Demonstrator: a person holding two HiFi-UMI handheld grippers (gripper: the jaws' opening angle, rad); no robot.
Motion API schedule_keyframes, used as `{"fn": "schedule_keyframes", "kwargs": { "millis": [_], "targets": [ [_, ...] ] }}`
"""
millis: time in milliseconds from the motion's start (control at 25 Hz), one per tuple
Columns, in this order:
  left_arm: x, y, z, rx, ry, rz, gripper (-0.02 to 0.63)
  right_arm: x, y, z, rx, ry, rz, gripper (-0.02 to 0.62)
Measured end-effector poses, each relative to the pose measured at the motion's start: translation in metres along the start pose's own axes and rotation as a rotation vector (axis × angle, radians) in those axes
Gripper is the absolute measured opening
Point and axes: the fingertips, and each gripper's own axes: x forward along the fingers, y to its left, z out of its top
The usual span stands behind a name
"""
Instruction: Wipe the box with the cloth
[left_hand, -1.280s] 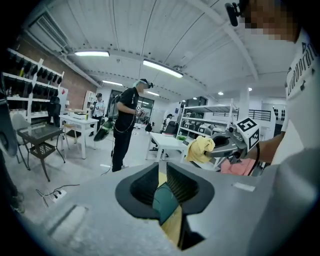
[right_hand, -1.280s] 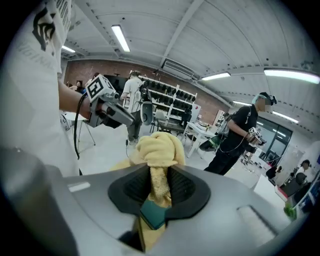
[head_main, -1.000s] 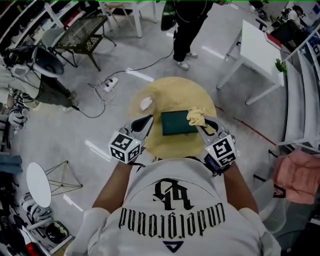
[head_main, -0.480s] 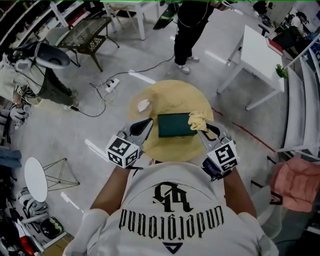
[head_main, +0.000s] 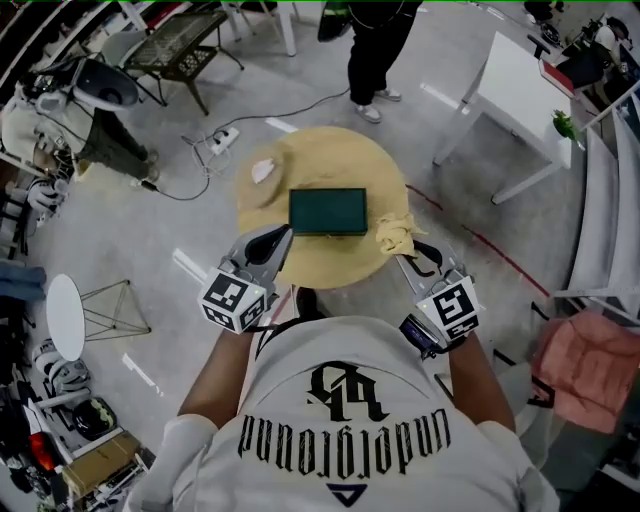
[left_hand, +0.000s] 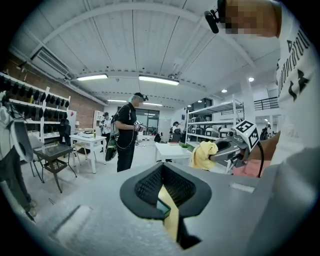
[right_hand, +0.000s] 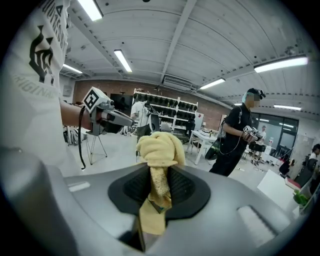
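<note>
The box (head_main: 328, 211), dark green and flat, lies in the middle of the round yellow surface (head_main: 320, 150), a little above the centre of the head view, with a small white scrap (head_main: 263, 170) near the surface's upper left edge. The right tongs (head_main: 405, 258) are closed on the cloth (head_main: 392, 235). In the right gripper view the yellow cloth (right_hand: 159, 145) is pinched between the pads and bunched up above them, I think so that a thick wad is ready to rub with. The left tongs (head_main: 272, 240) are closed with nothing in them and point at the box's lower left corner, probably to steady it when the wiping goes on. Compared with a second ago, both tongs have drawn back toward the person. Then the cloth lay over the box's upper right corner and the left tongs stood just beside its left edge. Now the cloth hangs near the lower right corner without touching, and the box sits free of both.
</note>
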Motion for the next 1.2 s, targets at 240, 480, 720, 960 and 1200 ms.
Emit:
{"fn": "schedule_keyframes", "kwargs": {
  "millis": [240,480,720,960,1200],
  "targets": [
    [-0.013,-0.083,-0.013,-0.019,-0.014,0.060,0.006,-0.068,0.011,-0.041,0.012,-0.023,0.052,0.071],
    [-0.039,-0.123,-0.021,-0.036,0.009,0.089,0.006,-0.102,0.030,-0.058,0.045,-0.036,0.087,0.071],
    [-0.068,-0.137,-0.029,-0.027,0.041,0.058,0.006,-0.110,0.054,-0.050,0.059,-0.043,0.083,0.071],
    [-0.077,-0.145,-0.044,-0.030,0.039,0.000,0.006,-0.119,0.076,-0.051,0.081,-0.045,0.049,0.072],
    [-0.109,-0.140,-0.040,-0.022,0.016,-0.053,0.006,-0.127,0.114,-0.041,0.118,-0.040,-0.007,0.071]
  ]
}}
